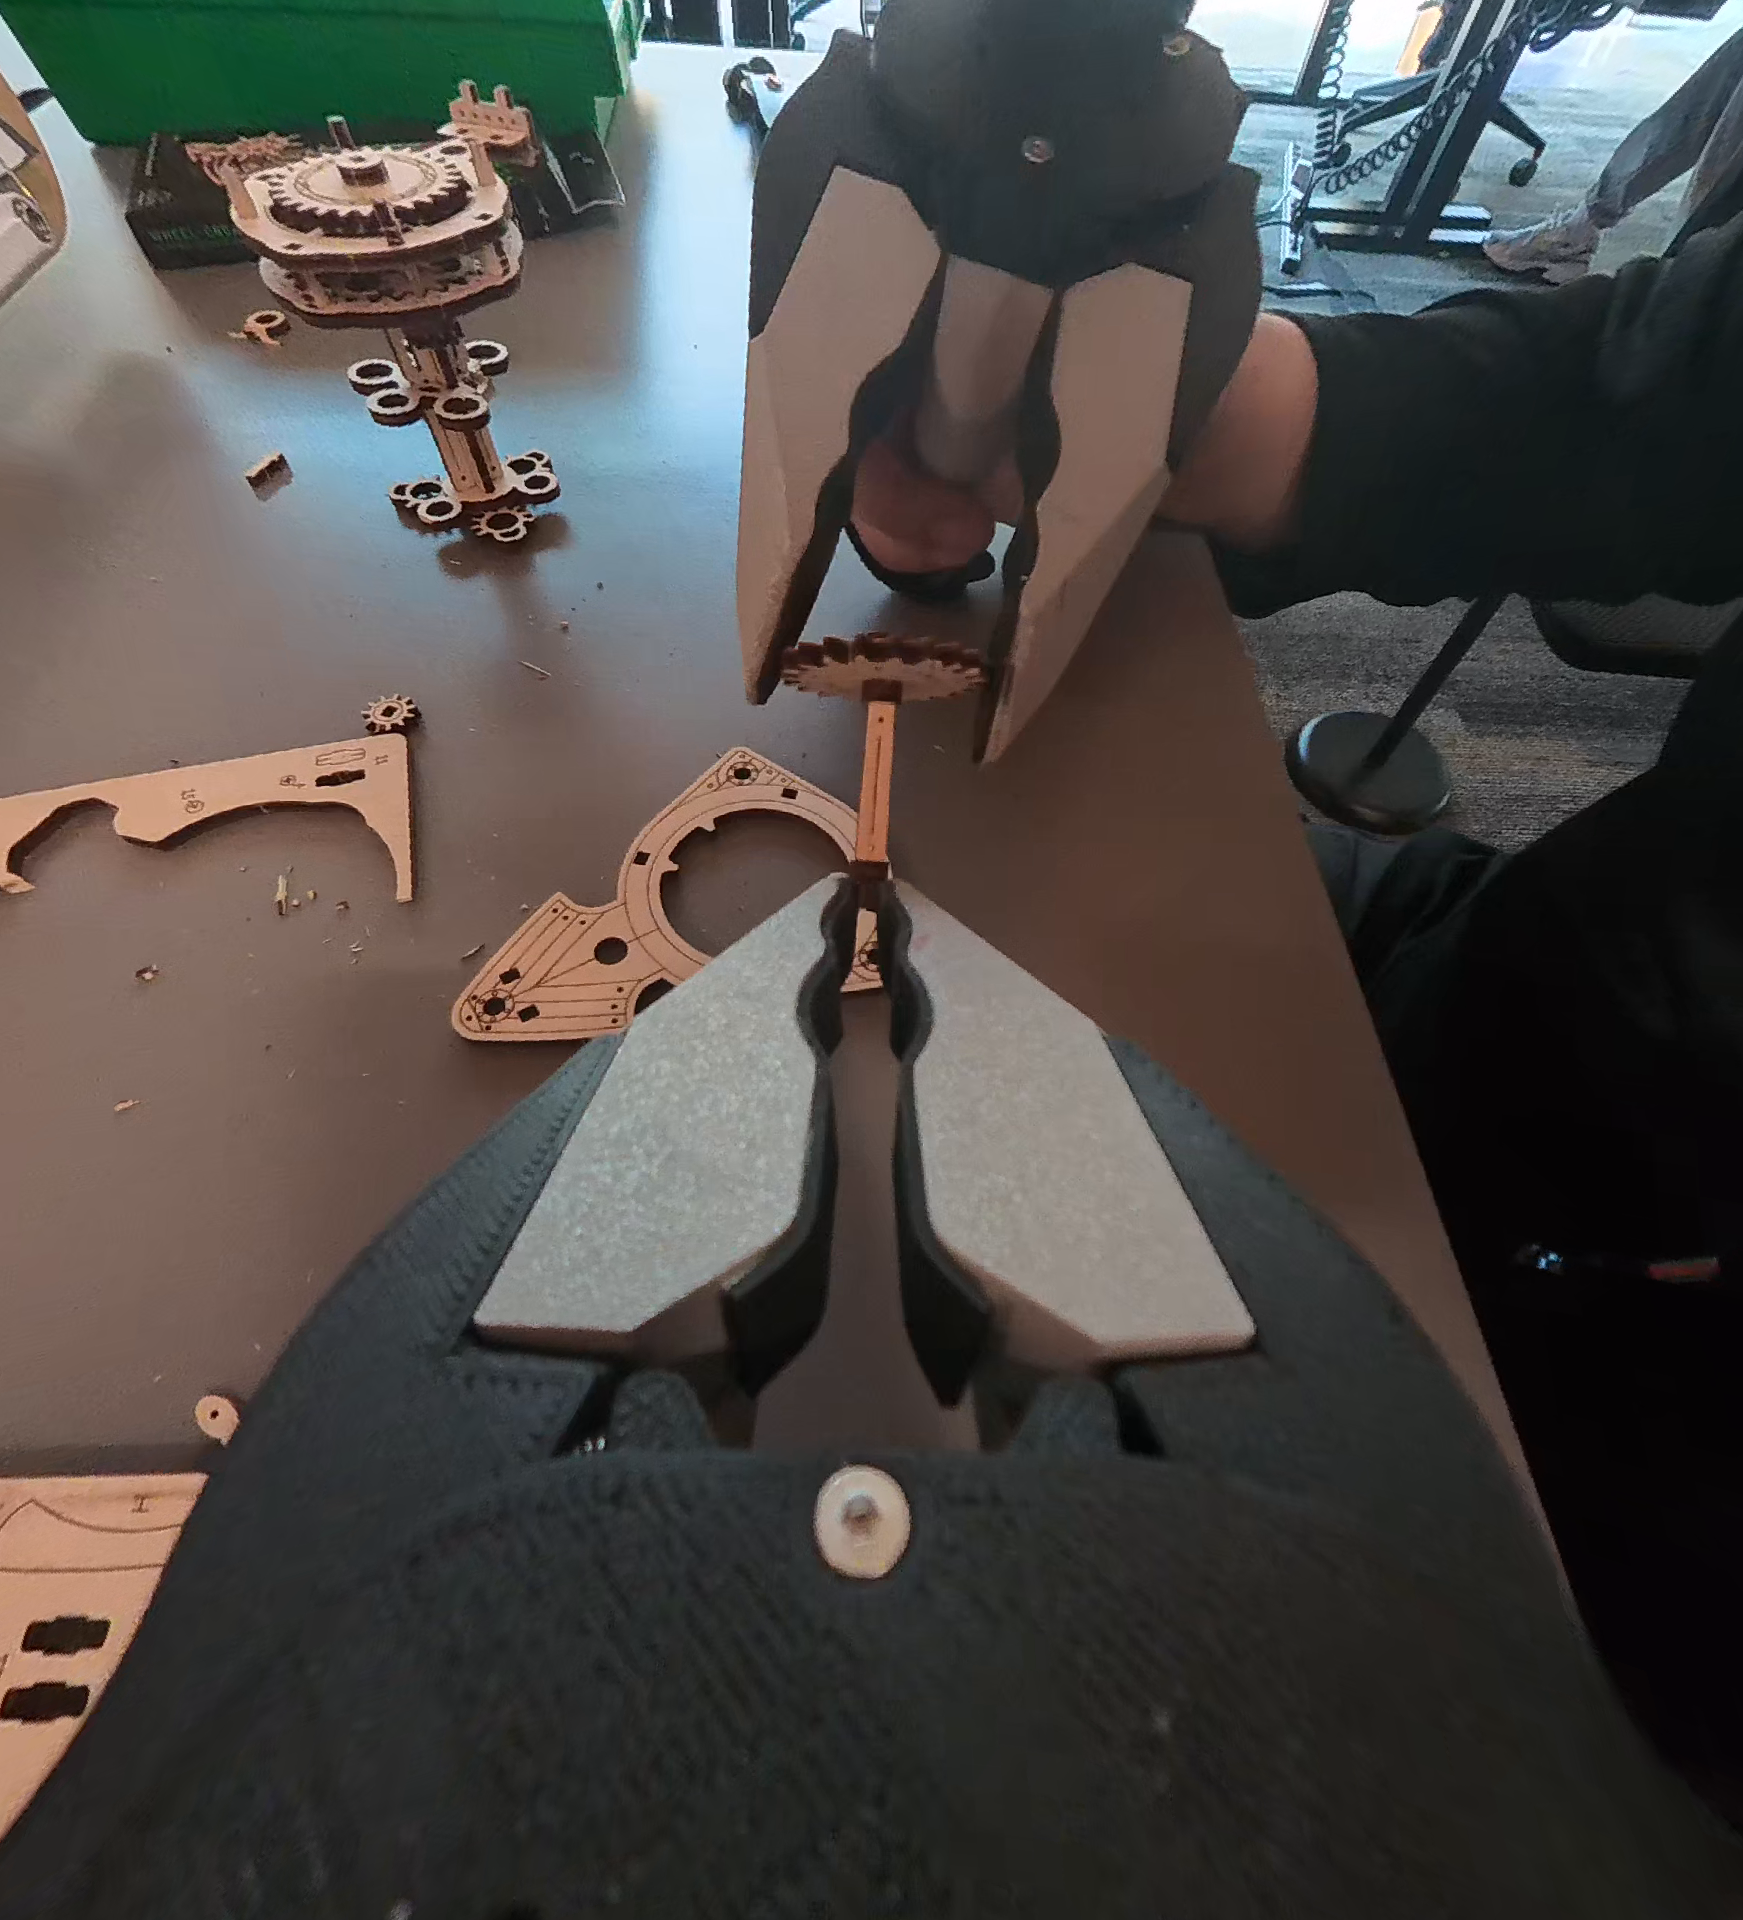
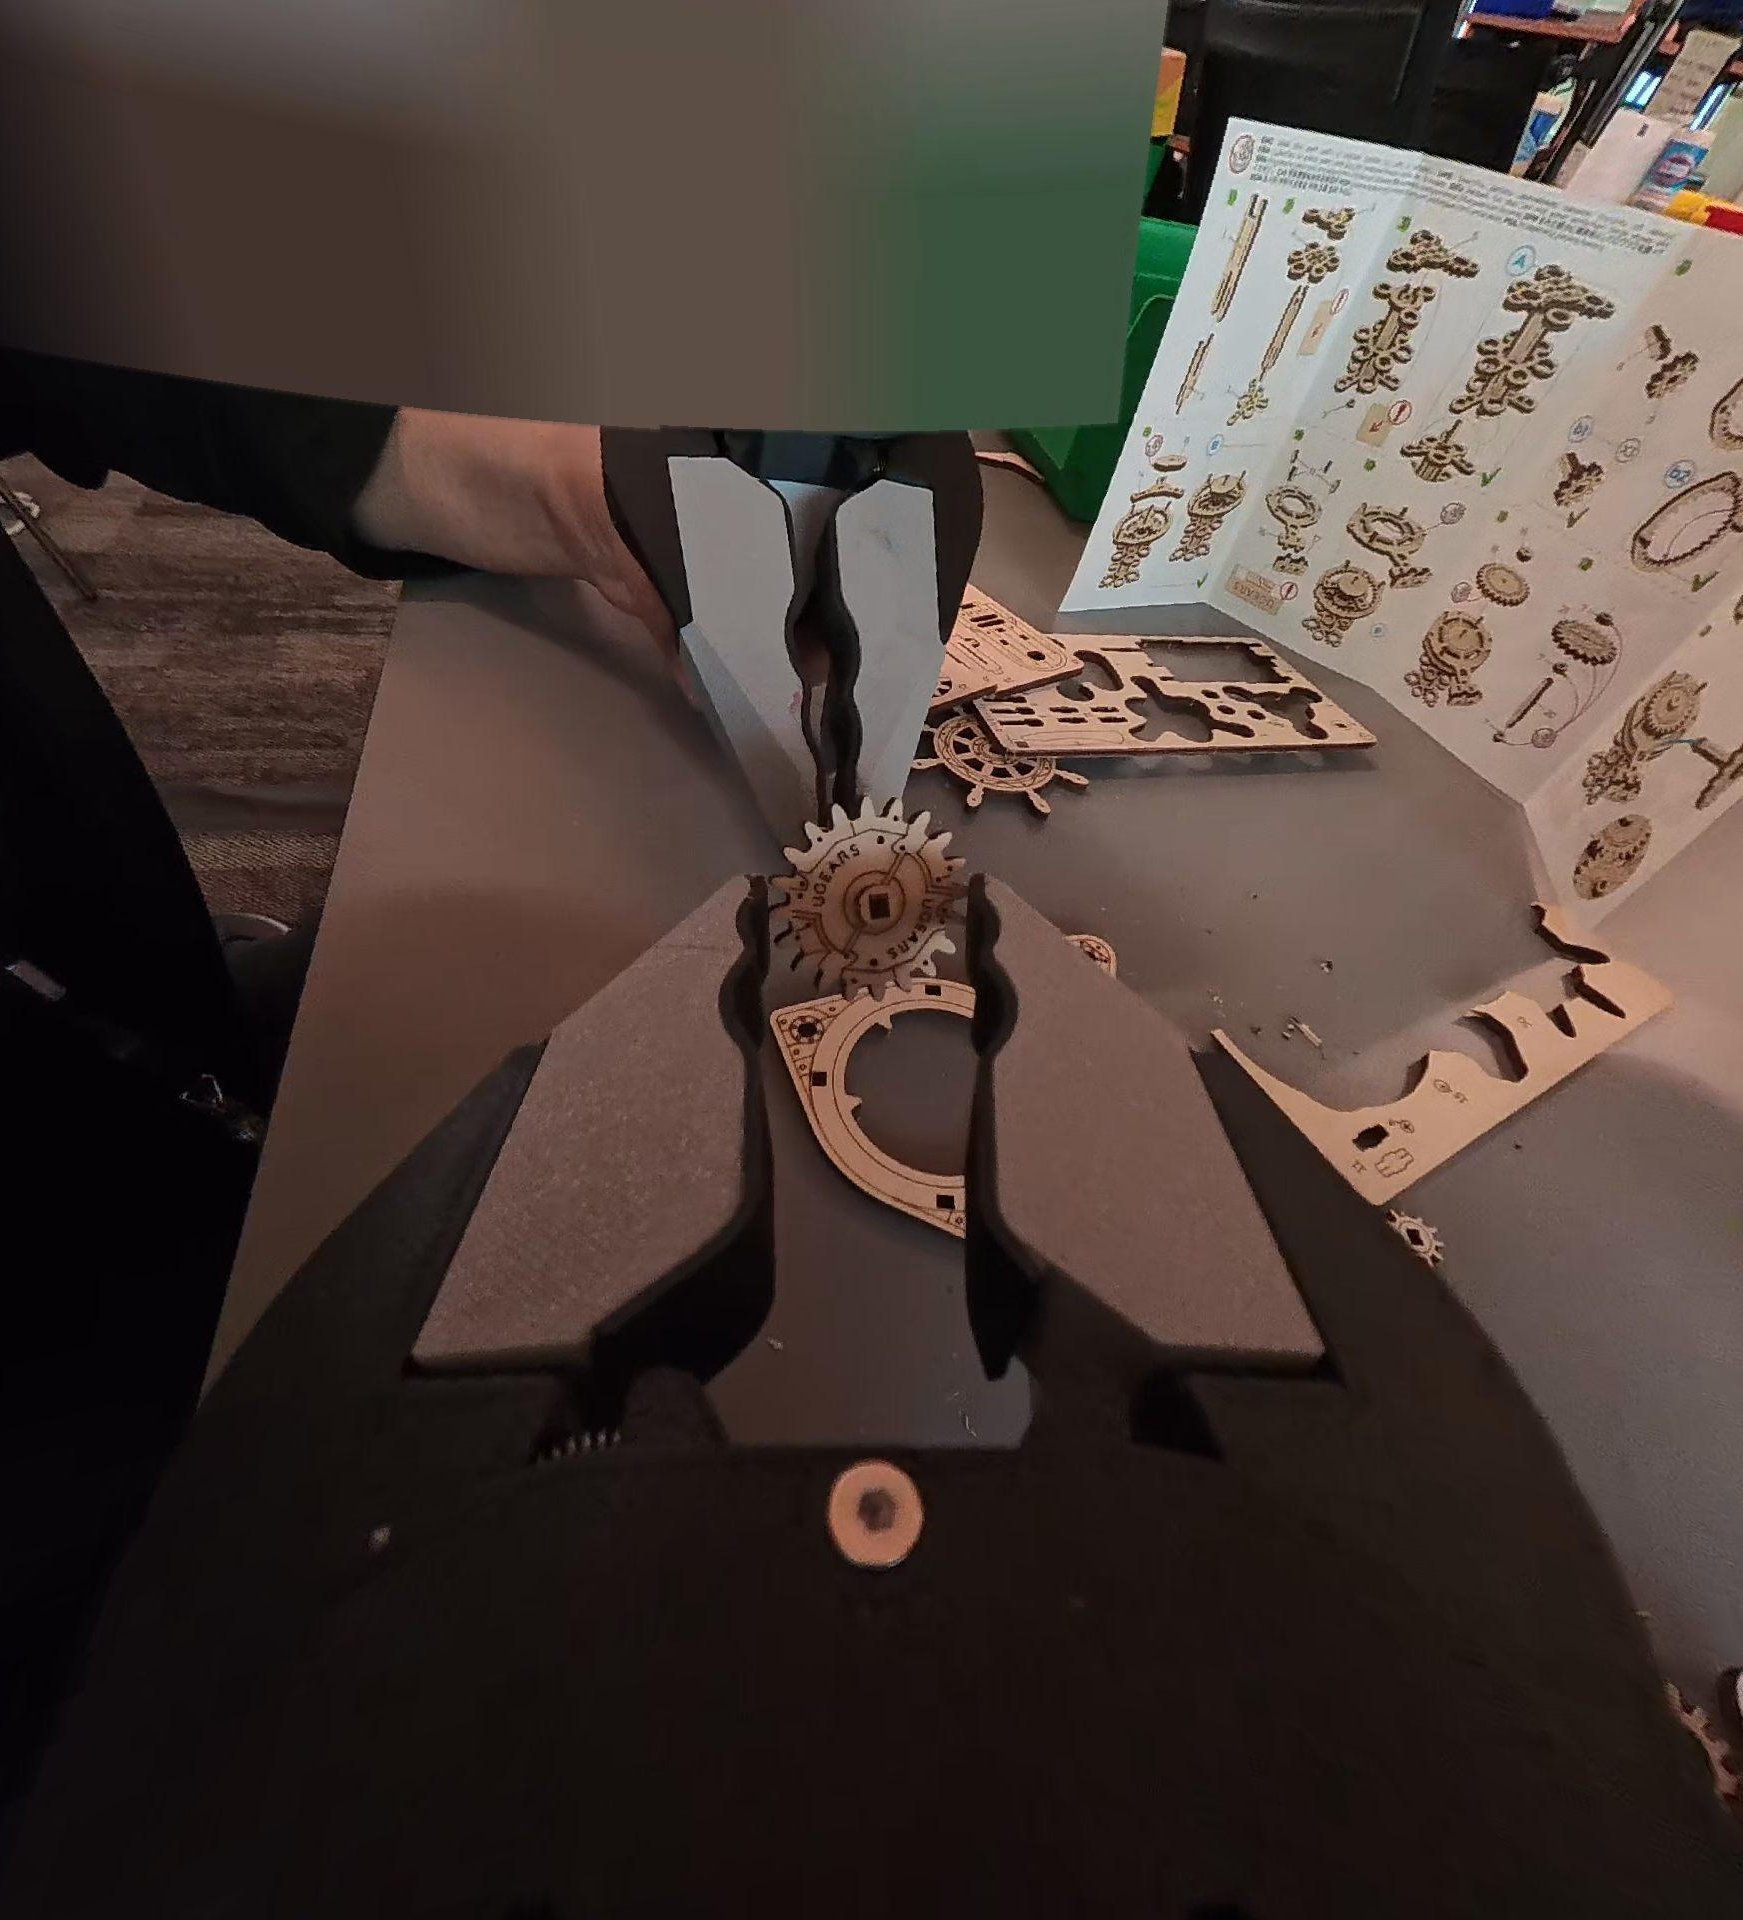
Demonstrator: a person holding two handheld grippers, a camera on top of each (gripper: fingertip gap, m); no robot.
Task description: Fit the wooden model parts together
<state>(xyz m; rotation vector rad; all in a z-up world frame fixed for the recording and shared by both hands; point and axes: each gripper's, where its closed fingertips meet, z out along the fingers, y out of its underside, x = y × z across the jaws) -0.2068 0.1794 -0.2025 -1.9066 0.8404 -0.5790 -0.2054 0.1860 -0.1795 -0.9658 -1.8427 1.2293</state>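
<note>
Dark table (image 1: pixel 223 623): left tongs (image 1: pixel 865 883) pinch shaft (image 1: pixel 877 779); right tongs (image 2: pixel 867 904) clasp gear (image 2: pixel 872 899).

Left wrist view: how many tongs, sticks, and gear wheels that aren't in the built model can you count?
Tongs: 2, the left tongs and right tongs
Gear wheels outside the built model: 2, the big gear wheel and small gear wheel
Sticks: 1, the stick
Total: 5

Left claw (image 1: pixel 862 894), right claw (image 2: pixel 867 914): black ribbed bodies, grey fingers, silver screws; sleeves seemingly black
</note>
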